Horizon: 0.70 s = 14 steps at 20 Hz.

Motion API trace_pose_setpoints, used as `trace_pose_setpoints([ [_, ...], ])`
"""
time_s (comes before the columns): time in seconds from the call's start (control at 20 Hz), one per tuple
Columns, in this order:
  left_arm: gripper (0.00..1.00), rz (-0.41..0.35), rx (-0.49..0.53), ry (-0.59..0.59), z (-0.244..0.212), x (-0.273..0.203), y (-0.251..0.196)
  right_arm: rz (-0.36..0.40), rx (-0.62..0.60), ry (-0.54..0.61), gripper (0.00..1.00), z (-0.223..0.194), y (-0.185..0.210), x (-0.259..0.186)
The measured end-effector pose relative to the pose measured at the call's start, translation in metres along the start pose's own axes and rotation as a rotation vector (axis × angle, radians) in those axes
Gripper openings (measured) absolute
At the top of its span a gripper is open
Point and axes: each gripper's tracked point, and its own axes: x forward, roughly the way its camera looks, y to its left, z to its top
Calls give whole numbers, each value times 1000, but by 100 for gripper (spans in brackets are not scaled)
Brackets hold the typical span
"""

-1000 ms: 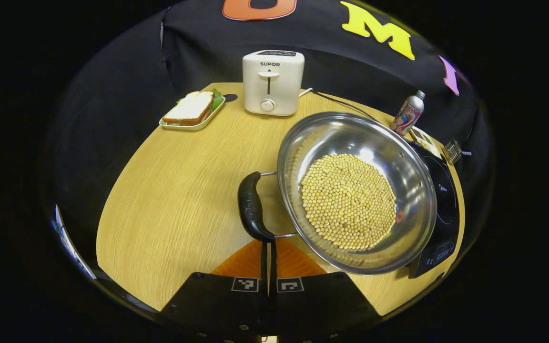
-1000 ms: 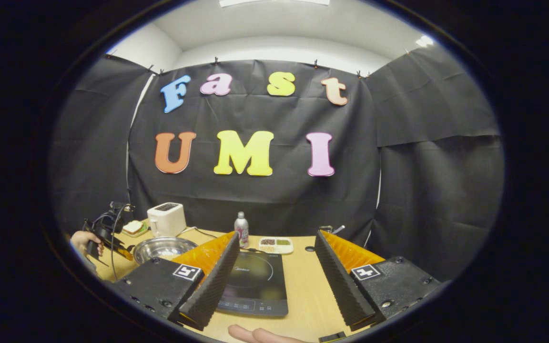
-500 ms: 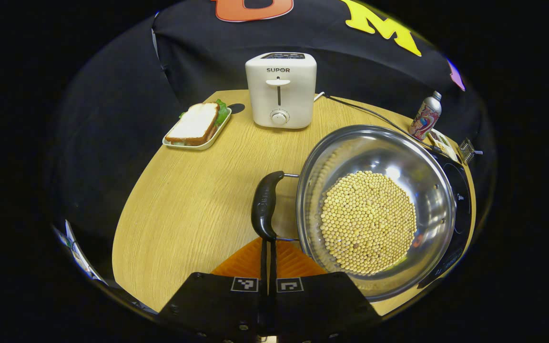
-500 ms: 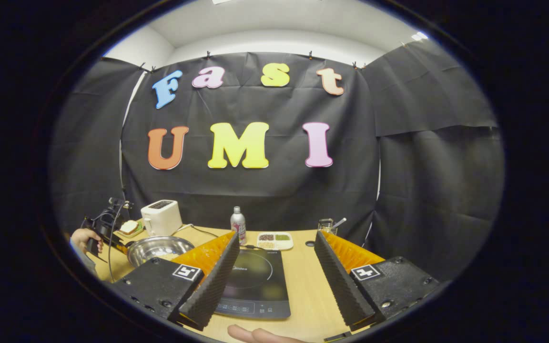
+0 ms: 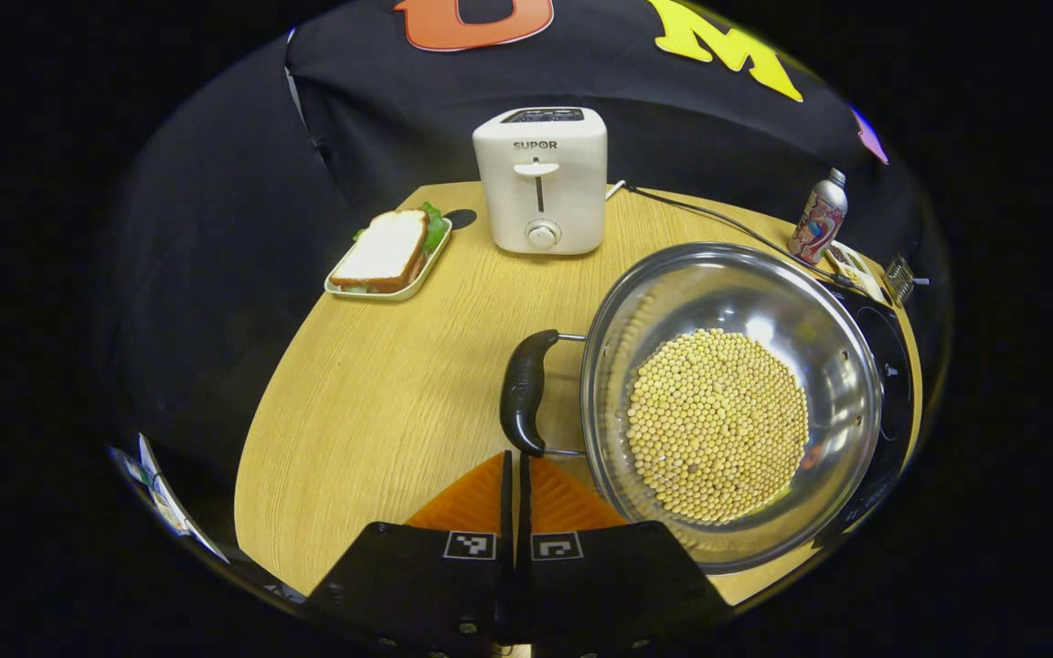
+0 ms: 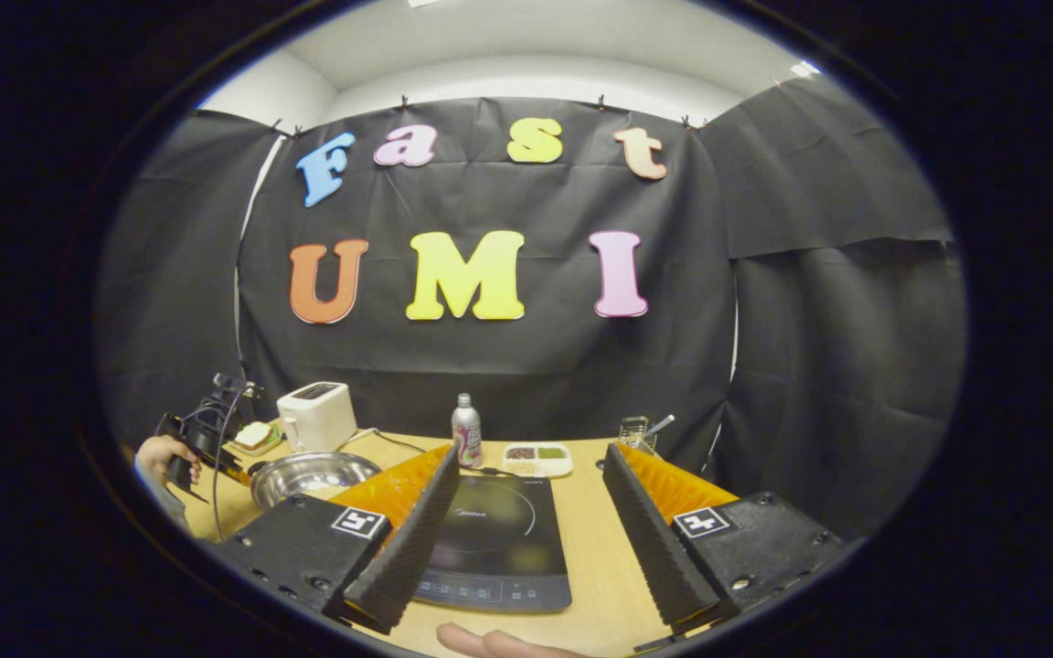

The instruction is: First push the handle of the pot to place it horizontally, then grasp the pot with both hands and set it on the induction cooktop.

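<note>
Pot (image 5: 732, 402) handle (image 5: 524, 391) swung nearer upright in left gripper view; left gripper (image 5: 515, 468) jaws clenched (right gripper (image 6: 526, 512) released); one pot counted.

Black gripper bodies (image 6: 526, 512) w/ square coded tags, ribbed jaws.

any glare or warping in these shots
Left gripper view: bright glare spots on the pot wall above the beans; the table edge bows with fisheye. Right gripper view: cooktop sharp, ceiling light top right blown out.
</note>
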Motion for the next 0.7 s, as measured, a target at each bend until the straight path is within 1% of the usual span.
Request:
trace_pose_setpoints([
  [0.05,11,23,7,-9,-2,-4,5,3,-7,7,100,-3,3,-1],
  [0.1,0,58,29,-27,-2,-9,12,7,-12,7,98,-4,7,0],
  [0.15,11,77,47,-46,-1,-13,15,8,-13,9,97,-5,10,0],
  [0.2,0,77,51,-56,-3,-20,15,12,-14,12,98,-7,12,1],
  [0.35,0,19,32,-98,-2,-39,3,38,-21,28,98,-13,30,11],
  [0.4,11,-12,31,-113,-1,-46,-2,45,-28,34,99,-15,37,17],
  [0.45,19,-40,31,-132,0,-53,-8,49,-34,38,98,-17,42,22],
  [0.5,38,-64,33,-153,4,-59,-12,54,-38,43,97,-21,48,28],
  [0.55,47,-91,28,-164,4,-62,-15,56,-38,53,98,-24,53,35],
  [0.6,61,-118,17,-171,5,-68,-21,62,-36,60,98,-29,60,42],
  [0.65,75,-129,11,-184,9,-73,-22,67,-38,69,97,-32,67,49],
  [0.7,81,-144,10,-196,12,-75,-25,68,-35,78,98,-36,72,58],
])
